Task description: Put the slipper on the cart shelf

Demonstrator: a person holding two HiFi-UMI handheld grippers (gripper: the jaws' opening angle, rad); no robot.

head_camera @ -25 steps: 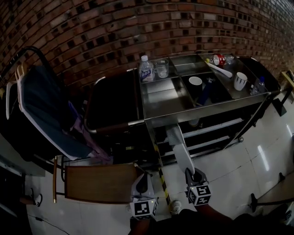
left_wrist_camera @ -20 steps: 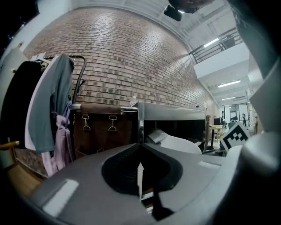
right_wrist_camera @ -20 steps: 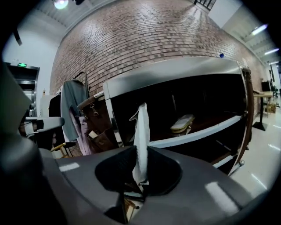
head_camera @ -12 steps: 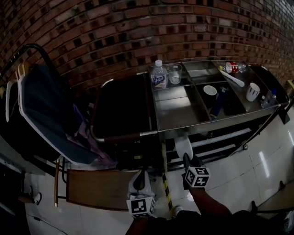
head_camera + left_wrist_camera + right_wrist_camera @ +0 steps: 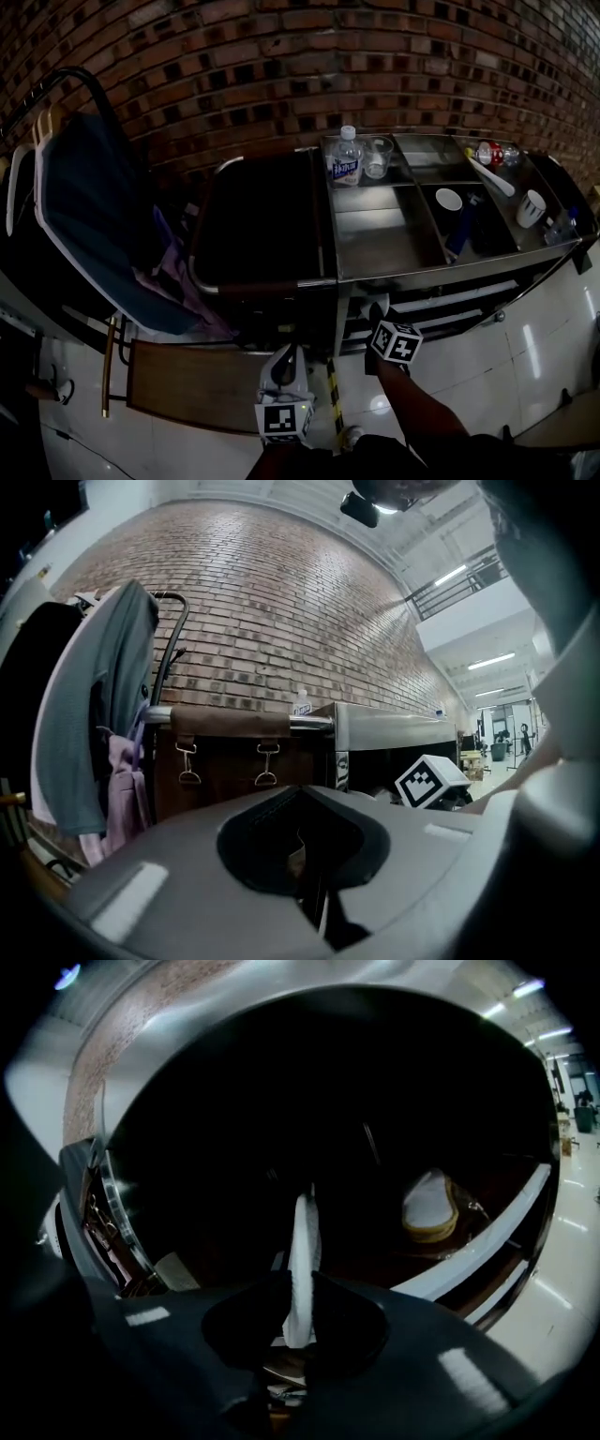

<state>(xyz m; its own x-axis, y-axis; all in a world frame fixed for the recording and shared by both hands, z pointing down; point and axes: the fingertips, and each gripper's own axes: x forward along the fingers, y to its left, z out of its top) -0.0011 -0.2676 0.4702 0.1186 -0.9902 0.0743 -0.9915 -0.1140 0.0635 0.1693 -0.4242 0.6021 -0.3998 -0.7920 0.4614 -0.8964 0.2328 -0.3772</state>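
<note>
- Right gripper view: right tongs (image 5: 298, 1335) clench the white slipper (image 5: 302, 1251) edge-on inside the cart (image 5: 375, 239); another slipper (image 5: 429, 1206) lies on the cart shelf (image 5: 487, 1241) ahead.
- Left gripper view: left tongs (image 5: 305, 874) clenched, empty.
- Head view hides that shelf's interior.

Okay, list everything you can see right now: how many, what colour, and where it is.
cart: one, steel, against the brick wall
water bottle: one, clear with a blue label, cart top, rear left
glass: one, clear, right beside the water bottle
cups: two, white, one mid-cart, one at the right end
red bottle: one, lying at the cart's rear right
spoon: one, white, near the red bottle
shelf slipper: one, white with a tan edge, on a lower cart shelf
garment: one, blue, hanging left of the cart
wooden seat: one, brown, low at front left
held slipper: one, white, in the right gripper
left gripper: grey, shut, empty
right gripper: clamped on the held slipper, at the cart's lower shelves
</note>
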